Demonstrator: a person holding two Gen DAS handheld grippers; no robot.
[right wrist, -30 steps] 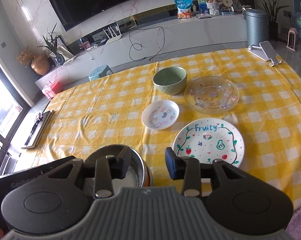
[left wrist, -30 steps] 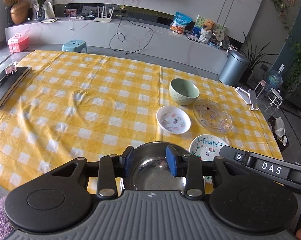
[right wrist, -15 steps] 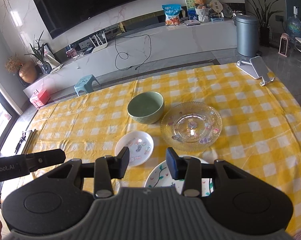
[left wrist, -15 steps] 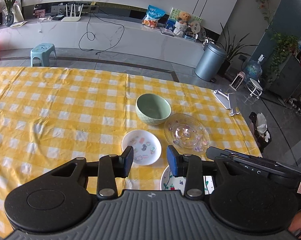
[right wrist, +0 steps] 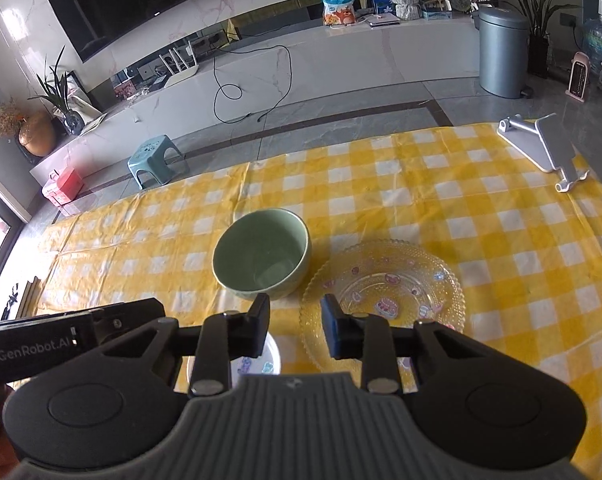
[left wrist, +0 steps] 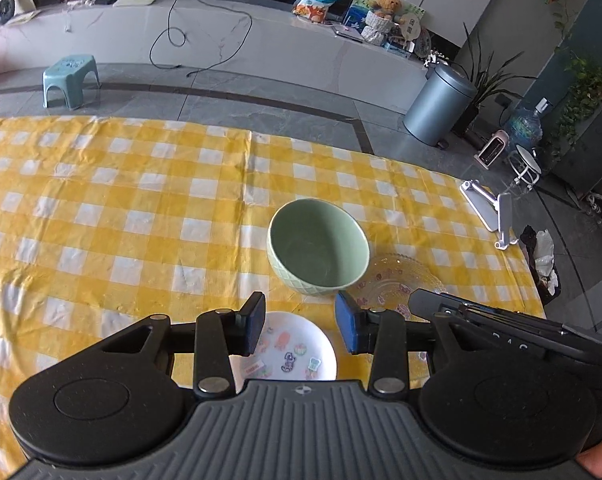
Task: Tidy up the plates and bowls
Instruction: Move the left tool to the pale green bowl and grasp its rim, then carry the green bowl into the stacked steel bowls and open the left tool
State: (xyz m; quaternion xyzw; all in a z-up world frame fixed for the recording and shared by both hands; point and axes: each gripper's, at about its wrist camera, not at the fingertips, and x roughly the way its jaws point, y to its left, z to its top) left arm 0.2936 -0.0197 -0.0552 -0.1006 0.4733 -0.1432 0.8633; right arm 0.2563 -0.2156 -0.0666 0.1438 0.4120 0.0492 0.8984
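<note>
A green bowl (left wrist: 319, 246) stands upright on the yellow checked tablecloth (left wrist: 101, 208); it also shows in the right wrist view (right wrist: 263, 258). A clear glass plate (right wrist: 385, 288) with stickers lies right of it, partly seen in the left wrist view (left wrist: 397, 286). A small white sticker plate (left wrist: 295, 354) lies just under my left gripper (left wrist: 300, 326), which is open and empty. My right gripper (right wrist: 294, 322) is open and empty, hovering near the bowl and the glass plate's near rims. The white plate (right wrist: 261, 362) peeks out below it.
A white folding stand (right wrist: 541, 148) lies at the table's far right corner, also seen in the left wrist view (left wrist: 491, 210). Beyond the table are a teal stool (left wrist: 71, 78) and a grey bin (left wrist: 437, 106).
Both grippers have moved forward over the table toward the green bowl and glass plate. The metal bowl and the Fruity plate have dropped out of view. Both jaws stay open.
</note>
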